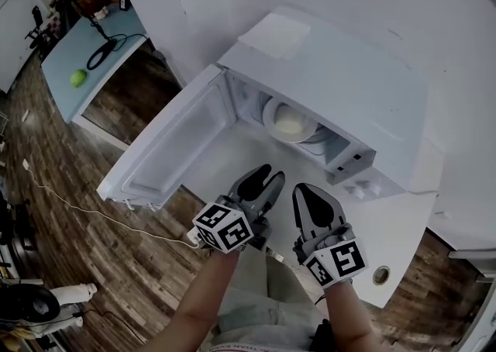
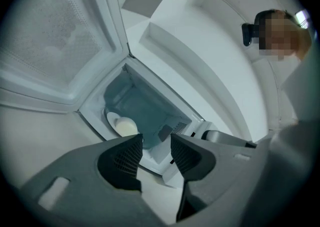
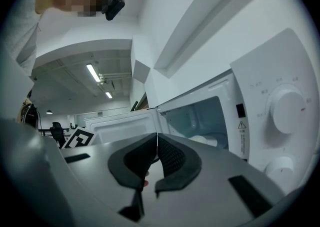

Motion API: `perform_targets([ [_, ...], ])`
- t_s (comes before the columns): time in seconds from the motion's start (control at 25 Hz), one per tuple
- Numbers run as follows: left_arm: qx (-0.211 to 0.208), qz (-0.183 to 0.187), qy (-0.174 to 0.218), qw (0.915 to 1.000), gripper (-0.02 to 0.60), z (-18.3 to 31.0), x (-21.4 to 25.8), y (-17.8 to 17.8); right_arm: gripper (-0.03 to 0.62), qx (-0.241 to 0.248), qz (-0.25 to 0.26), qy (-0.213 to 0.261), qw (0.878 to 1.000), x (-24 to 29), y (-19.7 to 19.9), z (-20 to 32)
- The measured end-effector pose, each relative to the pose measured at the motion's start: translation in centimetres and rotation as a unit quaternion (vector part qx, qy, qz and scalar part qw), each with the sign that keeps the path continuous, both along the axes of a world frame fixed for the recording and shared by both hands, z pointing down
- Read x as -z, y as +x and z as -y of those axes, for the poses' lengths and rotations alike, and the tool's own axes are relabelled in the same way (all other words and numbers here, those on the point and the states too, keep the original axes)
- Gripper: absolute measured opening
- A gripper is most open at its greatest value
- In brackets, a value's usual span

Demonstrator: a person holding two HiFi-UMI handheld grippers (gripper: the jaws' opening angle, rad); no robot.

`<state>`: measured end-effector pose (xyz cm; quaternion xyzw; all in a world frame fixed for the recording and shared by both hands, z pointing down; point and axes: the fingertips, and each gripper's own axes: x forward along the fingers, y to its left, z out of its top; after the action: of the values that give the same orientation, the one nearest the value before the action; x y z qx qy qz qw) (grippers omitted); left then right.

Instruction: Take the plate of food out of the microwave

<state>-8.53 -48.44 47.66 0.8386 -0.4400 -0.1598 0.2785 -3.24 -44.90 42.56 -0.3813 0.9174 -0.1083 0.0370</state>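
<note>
I hover before open microwave (image 1: 325, 83); left gripper (image 1: 264, 179) jaws parted, empty; right gripper (image 1: 308, 192) jaws pressed together, empty. Next: reach in, pinch plate (image 1: 268, 116) rim; pale food (image 1: 291, 122), perhaps bun

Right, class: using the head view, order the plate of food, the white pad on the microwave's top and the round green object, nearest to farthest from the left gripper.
1. Plate of food, inside the microwave, just ahead of the left gripper.
2. White pad, on the microwave's top, further back.
3. Round green object, on the blue table, far left.
</note>
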Motion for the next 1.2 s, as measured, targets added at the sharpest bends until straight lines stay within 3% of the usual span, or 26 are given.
perform_targets([
  [0.44, 0.067, -0.041, -0.06, 0.9951, 0.173, 5.6, -3.3, -1.7, 0.014, -0.022, 0.013, -0.028, 0.999, -3.5, -0.5, 2.8],
  [0.84, 0.067, -0.095, -0.14, 0.9833, 0.173, 9.5, -5.9, -2.0, 0.014, -0.032, 0.015, -0.051, 0.998, -5.0, -0.2, 4.1],
  [1.2, 0.057, -0.085, -0.201, 0.9742, 0.172, 11.6, -6.9, -1.6, 0.014, -0.05, 0.03, -0.062, 0.996, -5.2, -0.1, 5.1],
])
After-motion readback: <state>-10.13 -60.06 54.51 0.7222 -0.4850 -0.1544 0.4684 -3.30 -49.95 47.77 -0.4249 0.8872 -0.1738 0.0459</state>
